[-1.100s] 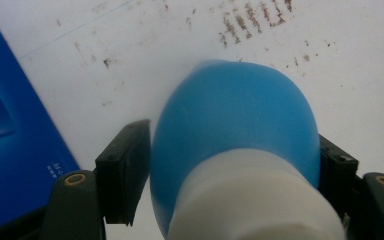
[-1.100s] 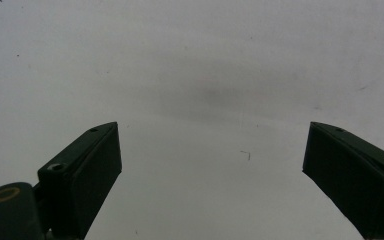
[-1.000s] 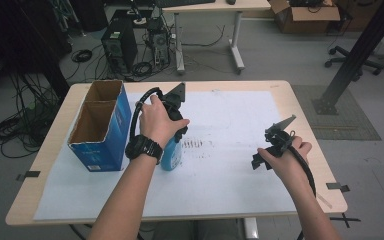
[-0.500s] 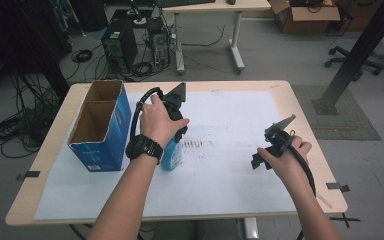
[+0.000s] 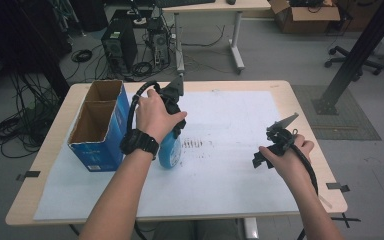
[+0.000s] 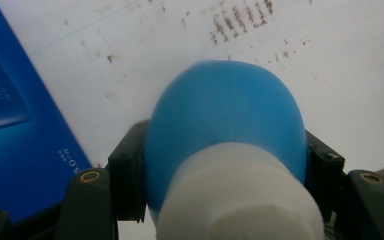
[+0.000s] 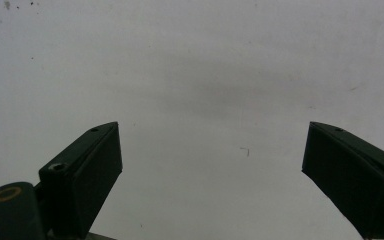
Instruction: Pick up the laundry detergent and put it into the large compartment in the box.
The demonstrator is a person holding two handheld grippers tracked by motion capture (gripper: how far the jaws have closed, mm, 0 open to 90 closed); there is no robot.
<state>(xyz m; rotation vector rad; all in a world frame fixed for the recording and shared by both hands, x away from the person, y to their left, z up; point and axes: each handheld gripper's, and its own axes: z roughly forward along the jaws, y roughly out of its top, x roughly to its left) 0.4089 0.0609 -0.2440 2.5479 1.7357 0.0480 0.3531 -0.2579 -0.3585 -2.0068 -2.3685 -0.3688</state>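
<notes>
Now the left tongs [image 6: 225, 165] pinch the blue bottle [image 6: 225, 130] beside the box [image 5: 100, 125], while the right tongs [image 7: 212, 175] hang spread.

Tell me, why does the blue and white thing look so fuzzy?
In the left gripper view the blue bottle sits between the jaws, too near the camera, so its white cap blurs; in the high view it looks sharper, and the right gripper view shows soft shadow on white paper.

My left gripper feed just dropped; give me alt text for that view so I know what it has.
The left claw is shut on a blue bottle with a white cap, seen from above. Below lies stained white paper, with a blue box at the left edge.
</notes>
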